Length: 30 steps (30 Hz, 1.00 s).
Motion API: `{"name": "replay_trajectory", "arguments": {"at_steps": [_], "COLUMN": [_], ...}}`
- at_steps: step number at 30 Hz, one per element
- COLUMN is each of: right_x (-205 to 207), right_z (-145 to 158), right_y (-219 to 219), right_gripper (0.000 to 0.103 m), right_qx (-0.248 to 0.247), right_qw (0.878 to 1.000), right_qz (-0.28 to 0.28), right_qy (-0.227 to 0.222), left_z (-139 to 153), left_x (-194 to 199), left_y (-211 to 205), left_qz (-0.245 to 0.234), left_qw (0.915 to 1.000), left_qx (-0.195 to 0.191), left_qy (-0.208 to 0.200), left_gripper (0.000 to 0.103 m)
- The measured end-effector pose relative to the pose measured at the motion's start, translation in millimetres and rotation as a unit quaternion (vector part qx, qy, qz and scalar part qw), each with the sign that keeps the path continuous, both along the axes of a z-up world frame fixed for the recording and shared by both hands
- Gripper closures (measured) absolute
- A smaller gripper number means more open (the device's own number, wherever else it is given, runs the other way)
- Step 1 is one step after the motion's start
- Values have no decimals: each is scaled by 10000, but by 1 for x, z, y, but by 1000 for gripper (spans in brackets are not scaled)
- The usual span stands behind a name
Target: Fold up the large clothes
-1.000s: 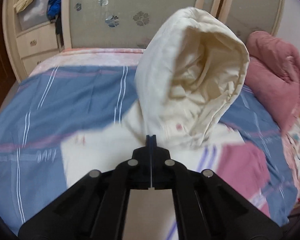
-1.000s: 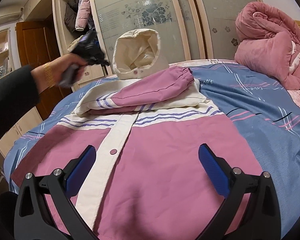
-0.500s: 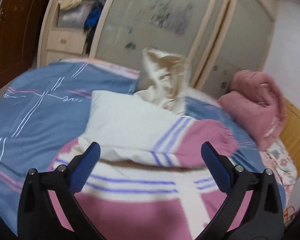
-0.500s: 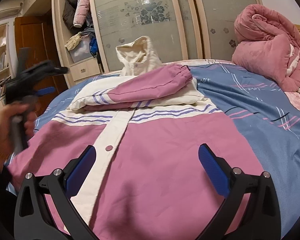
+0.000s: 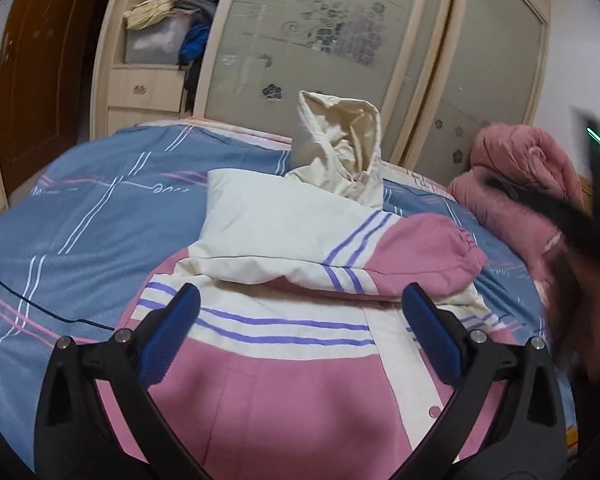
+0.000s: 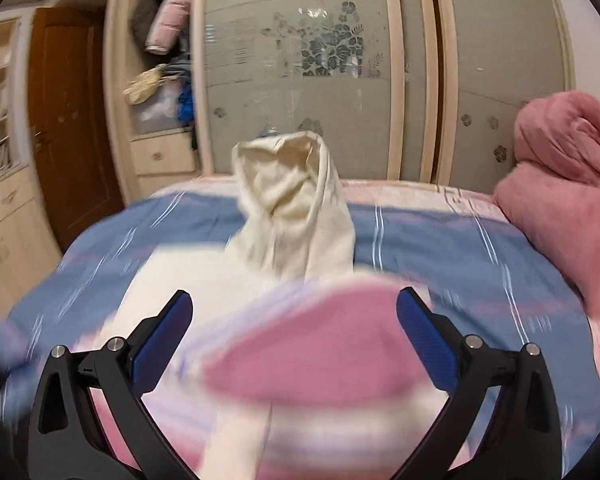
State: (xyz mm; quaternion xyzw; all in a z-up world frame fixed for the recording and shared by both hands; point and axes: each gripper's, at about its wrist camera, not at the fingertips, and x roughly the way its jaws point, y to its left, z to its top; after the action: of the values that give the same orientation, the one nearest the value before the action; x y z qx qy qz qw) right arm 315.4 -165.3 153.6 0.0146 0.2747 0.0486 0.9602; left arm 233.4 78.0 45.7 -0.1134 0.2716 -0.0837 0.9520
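A pink and cream hooded jacket [image 5: 284,380] lies front-up on the bed, a sleeve [image 5: 411,256] folded across its chest. Its cream hood [image 5: 341,148] stands crumpled upright at the far end. My left gripper [image 5: 300,340] hovers open over the chest stripes with nothing between its blue pads. At the right edge of the left wrist view the right gripper [image 5: 591,216] shows as a dark blur in a hand. In the blurred right wrist view my right gripper [image 6: 294,340] is open above the folded sleeve [image 6: 319,348], facing the hood [image 6: 296,204].
The bed [image 5: 80,216] has a blue sheet with white and pink lines. A rolled pink quilt [image 5: 515,176] sits at the far right. Behind the bed stand a sliding-door wardrobe [image 5: 319,48] and open shelves [image 5: 160,36] stuffed with clothes.
My left gripper let go of the hood, opened wide and drew back toward the jacket's chest; the hood has slumped. The right gripper rose and swept forward over the jacket toward the hood.
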Motion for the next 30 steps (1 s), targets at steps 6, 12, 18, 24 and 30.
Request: {"name": "replay_trajectory", "arguments": {"at_steps": [6, 12, 18, 24, 30], "right_x": [177, 266, 297, 268, 249], "right_z": [-15, -37, -58, -51, -46], "right_y": [20, 28, 8, -38, -43], "right_gripper": [29, 37, 97, 99, 99], "right_qx": [-585, -770, -432, 112, 100], "right_qw": [9955, 9902, 9862, 9888, 9917], "right_qz": [-455, -655, -788, -813, -570], "right_qy": [598, 966, 1393, 1248, 1145], "left_z": [4, 45, 75, 48, 23], "left_x": [9, 81, 219, 367, 444], "left_y": [22, 44, 9, -38, -71], "left_qz": [72, -353, -713, -497, 55], "left_qw": [10000, 9983, 9940, 9851, 9798], "left_qx": [65, -37, 297, 280, 101], "left_qy": [10, 473, 775, 1623, 1998], "left_gripper": [2, 2, 2, 2, 2]}}
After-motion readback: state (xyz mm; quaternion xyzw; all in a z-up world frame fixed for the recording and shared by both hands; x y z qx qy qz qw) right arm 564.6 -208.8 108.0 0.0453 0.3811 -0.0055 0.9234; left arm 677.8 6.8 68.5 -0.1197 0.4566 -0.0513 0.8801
